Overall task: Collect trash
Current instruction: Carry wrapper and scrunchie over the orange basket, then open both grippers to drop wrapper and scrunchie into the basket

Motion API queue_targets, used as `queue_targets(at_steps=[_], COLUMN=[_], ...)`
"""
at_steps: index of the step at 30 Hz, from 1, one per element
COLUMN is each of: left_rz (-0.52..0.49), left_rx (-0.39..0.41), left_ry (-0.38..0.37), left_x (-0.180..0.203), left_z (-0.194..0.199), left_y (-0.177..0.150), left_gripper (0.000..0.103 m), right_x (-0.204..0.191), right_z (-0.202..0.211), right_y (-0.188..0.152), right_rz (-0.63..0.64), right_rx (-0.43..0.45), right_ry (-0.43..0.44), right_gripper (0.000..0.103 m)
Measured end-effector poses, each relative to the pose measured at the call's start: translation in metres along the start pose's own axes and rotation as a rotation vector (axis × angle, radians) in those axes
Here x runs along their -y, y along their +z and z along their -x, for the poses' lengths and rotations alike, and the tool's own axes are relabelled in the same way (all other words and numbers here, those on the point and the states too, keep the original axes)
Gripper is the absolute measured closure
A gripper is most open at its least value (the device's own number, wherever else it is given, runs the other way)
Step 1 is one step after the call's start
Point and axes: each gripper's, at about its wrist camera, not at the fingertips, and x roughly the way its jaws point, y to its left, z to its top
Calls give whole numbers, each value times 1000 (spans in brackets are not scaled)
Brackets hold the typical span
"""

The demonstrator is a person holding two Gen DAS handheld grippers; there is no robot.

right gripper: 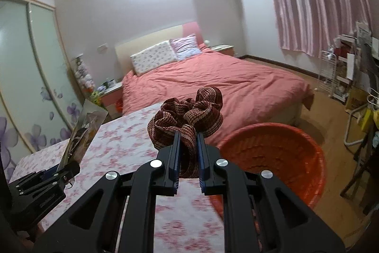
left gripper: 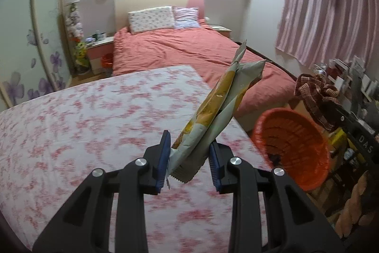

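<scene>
Both pickups done, drops left: left gripper (left gripper: 189,158) clamps the crumpled yellow-grey snack wrapper (left gripper: 220,108) mid-frame, right gripper (right gripper: 188,158) pinches the maroon woven strap (right gripper: 189,115), round orange plastic basket (right gripper: 296,158) waiting lower right.

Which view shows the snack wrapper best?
The left wrist view: the snack wrapper stands full length in the left gripper, its yellow print showing. The right wrist view catches only its edge-on upper part at far left, small and dim.
</scene>
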Motion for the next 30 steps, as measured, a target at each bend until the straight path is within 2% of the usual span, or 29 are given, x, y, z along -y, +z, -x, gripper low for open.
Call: queue_targets(at_steps=[10, 17, 20, 22, 25, 26, 30], left_rz=[-63, -107, -112, -117, -115, -113, -110], left_rx=[-71, -124, -168, -191, -226, -233, -242], left_ry=[-175, -254, -267, -261, -251, -250, -242], left_x=[86, 142, 158, 163, 162, 161, 154], left_z=[-37, -72, -95, -107, -124, -127, -129], left_y=[-6, -10, -13, -16, -24, -25, -29], left_gripper=[72, 72, 68, 61, 58, 55, 48], right_x=[61, 94, 109, 119, 127, 129, 127], right_z=[-4, -17, -31, -41, -42, -41, -33], right_y=[-8, -7, -8, -11, -20, -22, -27], right_rz=[-91, -146, -162, -171, -184, -191, -195], right_rx=[6, -9, -40, -69, -97, -100, -103], right_ry=[-104, -140, -136, -142, -149, -155, -171], right_gripper=[90, 90, 85, 77, 67, 60, 48])
